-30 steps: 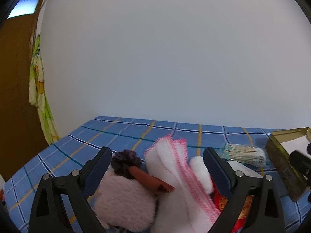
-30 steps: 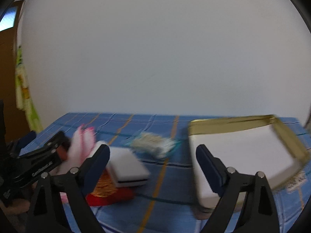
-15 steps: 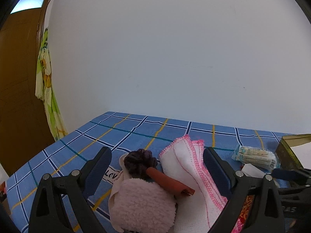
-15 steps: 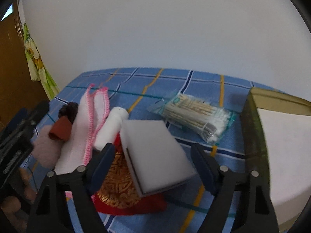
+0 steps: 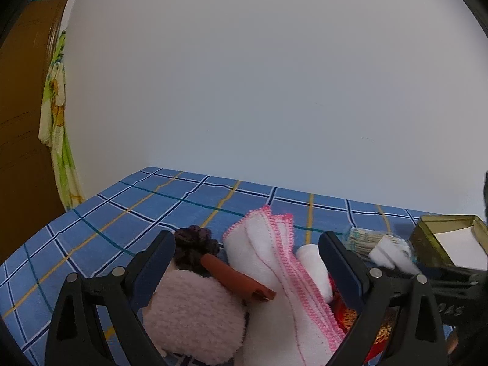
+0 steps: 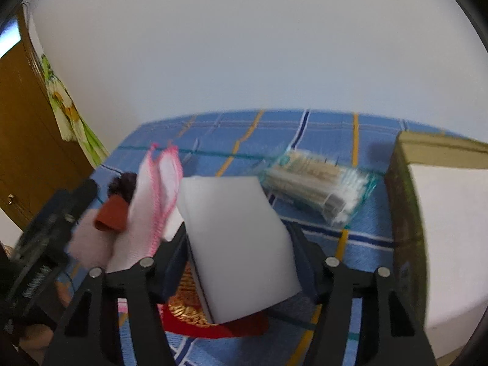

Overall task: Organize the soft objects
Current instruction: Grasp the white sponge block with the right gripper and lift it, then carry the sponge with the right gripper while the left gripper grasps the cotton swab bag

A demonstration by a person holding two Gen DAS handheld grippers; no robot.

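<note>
On the left of the blue checked cloth (image 5: 189, 201), the left gripper (image 5: 244, 262) is held with its jaws spread wide; nothing is pinched, although a pink fluffy toy (image 5: 195, 314) and a folded white towel with pink edging (image 5: 274, 262) lie between them. Further right, the right gripper (image 6: 241, 262) is set around a white sponge block (image 6: 235, 244). Its jaws are closing and the pads seem to be already touching the two sides of the block, which rests on a red and gold pouch (image 6: 195, 317).

For a good grip, the block should be squeezed only lightly, at its middle, so that it is not crushed or twisted. It should then be lifted straight up, so the pouch below is not dragged, and probably carried to the box (image 6: 405, 189) on the right.

Counted: one fluffy toy, one towel, one small white roll (image 5: 314, 262), one sponge block, one pouch, one clear pack of cotton swabs (image 6: 320, 186), one box, two grippers.
</note>
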